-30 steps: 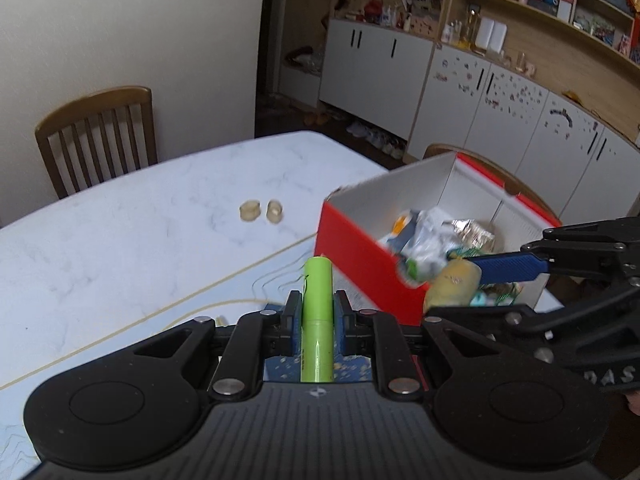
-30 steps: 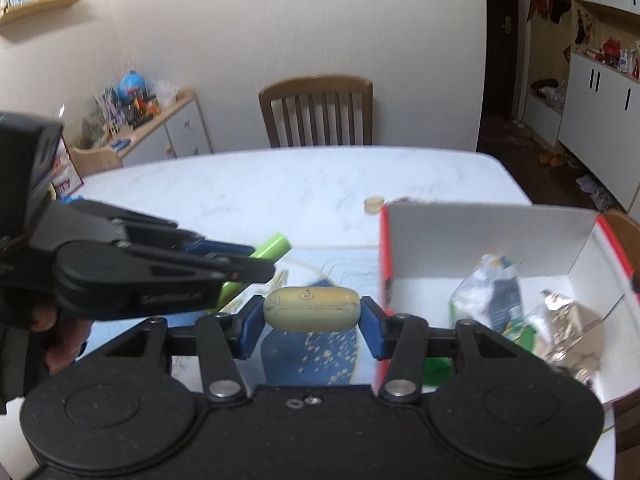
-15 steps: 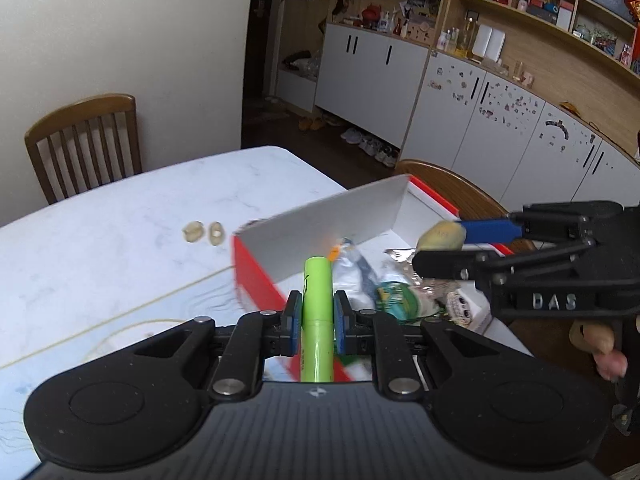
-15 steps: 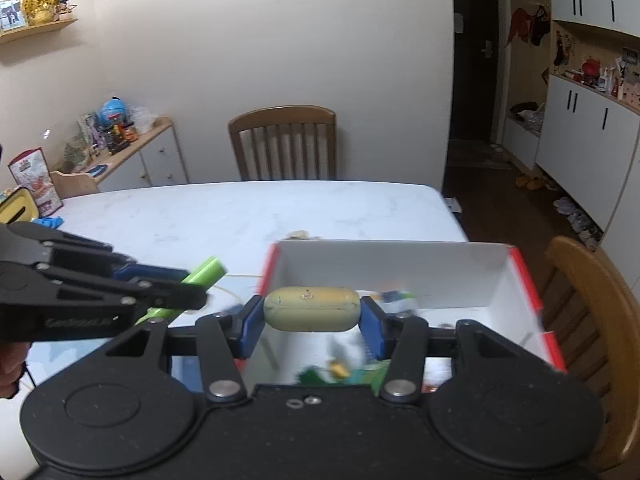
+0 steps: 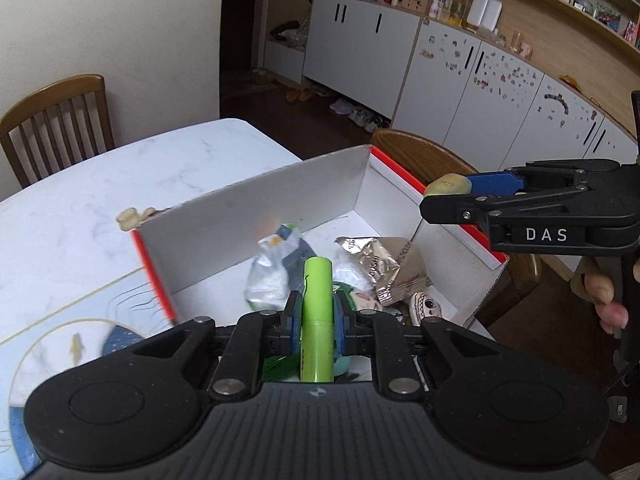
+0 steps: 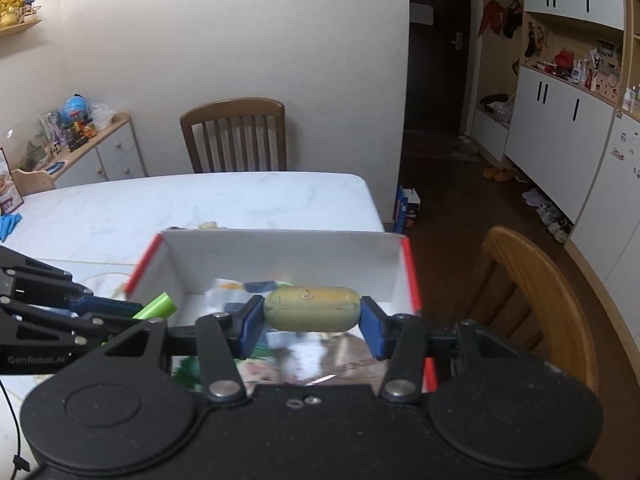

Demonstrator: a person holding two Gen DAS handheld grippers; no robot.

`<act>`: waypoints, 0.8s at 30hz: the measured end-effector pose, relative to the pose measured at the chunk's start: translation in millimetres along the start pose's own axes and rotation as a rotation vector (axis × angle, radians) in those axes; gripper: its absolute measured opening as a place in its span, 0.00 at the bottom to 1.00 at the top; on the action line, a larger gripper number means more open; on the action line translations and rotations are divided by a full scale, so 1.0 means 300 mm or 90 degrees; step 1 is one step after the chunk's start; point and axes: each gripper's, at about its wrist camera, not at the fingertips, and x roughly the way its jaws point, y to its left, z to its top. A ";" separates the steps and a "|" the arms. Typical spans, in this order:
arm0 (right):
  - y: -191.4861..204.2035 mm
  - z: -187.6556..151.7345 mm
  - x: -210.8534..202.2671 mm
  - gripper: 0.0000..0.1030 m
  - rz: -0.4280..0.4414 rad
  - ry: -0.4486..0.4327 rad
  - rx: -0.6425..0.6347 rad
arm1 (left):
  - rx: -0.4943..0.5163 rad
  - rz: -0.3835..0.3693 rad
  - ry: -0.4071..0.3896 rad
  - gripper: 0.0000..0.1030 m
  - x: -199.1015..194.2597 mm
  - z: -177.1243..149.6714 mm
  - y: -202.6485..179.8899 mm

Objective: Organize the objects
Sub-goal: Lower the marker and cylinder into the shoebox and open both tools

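Observation:
My left gripper (image 5: 316, 322) is shut on a lime-green tube (image 5: 317, 308), held upright over the near part of a red-and-white box (image 5: 256, 208). My right gripper (image 6: 311, 322) is shut on a pale yellow oval capsule (image 6: 311, 308), held crosswise above the same box (image 6: 280, 254). In the left wrist view the right gripper (image 5: 448, 186) hangs over the box's far right rim with the capsule (image 5: 447, 185) at its tip. In the right wrist view the left gripper (image 6: 136, 312) and green tube (image 6: 156, 307) sit at the box's left edge. Wrappers and packets (image 5: 376, 264) lie inside.
The box stands on a white marble table (image 5: 100, 184) with a patterned mat (image 5: 72, 340) at the near left. Two small beige pieces (image 5: 130, 218) lie behind the box. Wooden chairs (image 6: 236, 136) (image 6: 540, 292) stand at the far and right sides. A hand (image 5: 604, 296) grips the right tool.
Both grippers have travelled sideways across the table with their objects; the box, earlier off to the side in each view, now lies directly under them. Neither grip has changed.

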 end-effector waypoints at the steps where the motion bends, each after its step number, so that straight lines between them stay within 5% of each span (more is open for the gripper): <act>1: -0.012 -0.001 0.005 0.48 0.002 0.003 -0.002 | 0.001 0.001 0.002 0.15 0.013 0.006 -0.007; 24: -0.019 -0.046 0.266 0.48 0.062 0.115 -0.133 | -0.010 0.037 0.091 0.15 0.376 0.112 0.011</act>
